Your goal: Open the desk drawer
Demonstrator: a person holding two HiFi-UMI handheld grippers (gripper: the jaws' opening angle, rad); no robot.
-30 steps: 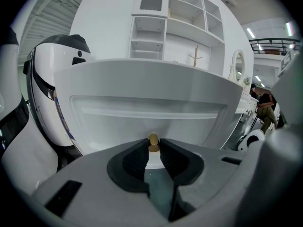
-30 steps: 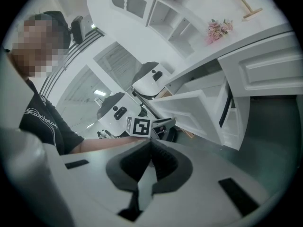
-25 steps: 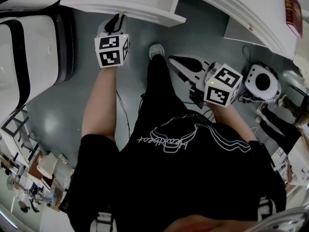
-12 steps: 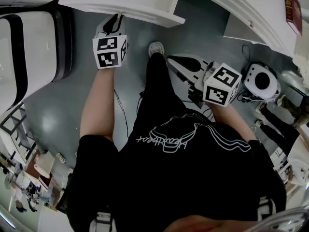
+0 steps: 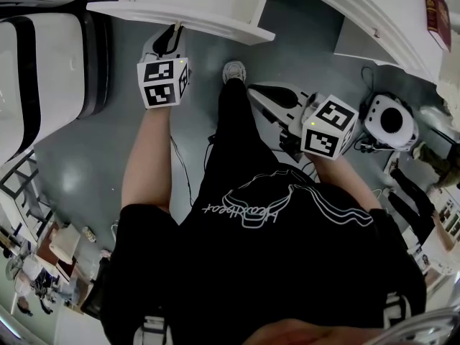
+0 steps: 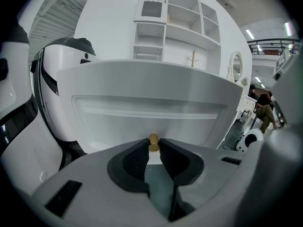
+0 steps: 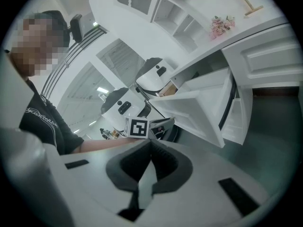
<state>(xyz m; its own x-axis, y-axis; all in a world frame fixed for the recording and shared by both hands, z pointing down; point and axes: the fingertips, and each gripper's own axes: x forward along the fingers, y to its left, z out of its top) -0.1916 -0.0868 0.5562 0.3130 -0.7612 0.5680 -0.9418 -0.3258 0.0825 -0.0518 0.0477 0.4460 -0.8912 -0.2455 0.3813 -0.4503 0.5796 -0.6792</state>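
The white desk drawer stands pulled out from the desk at the top of the head view. In the left gripper view its panelled front fills the middle, and a small brass knob sits between the dark pads. My left gripper is shut on that knob; in the head view the left gripper reaches up to the drawer's front edge. My right gripper hangs lower right in the air, jaws shut with nothing between them. The right gripper points toward the desk.
A large white-and-black chair stands left of the drawer. On the grey floor at the right lie a round white device and cables. A dark red book lies on the desk top. My shoe is below the drawer.
The left gripper has drawn back a little toward me with the knob, and the drawer front has come with it. The right gripper has barely shifted.
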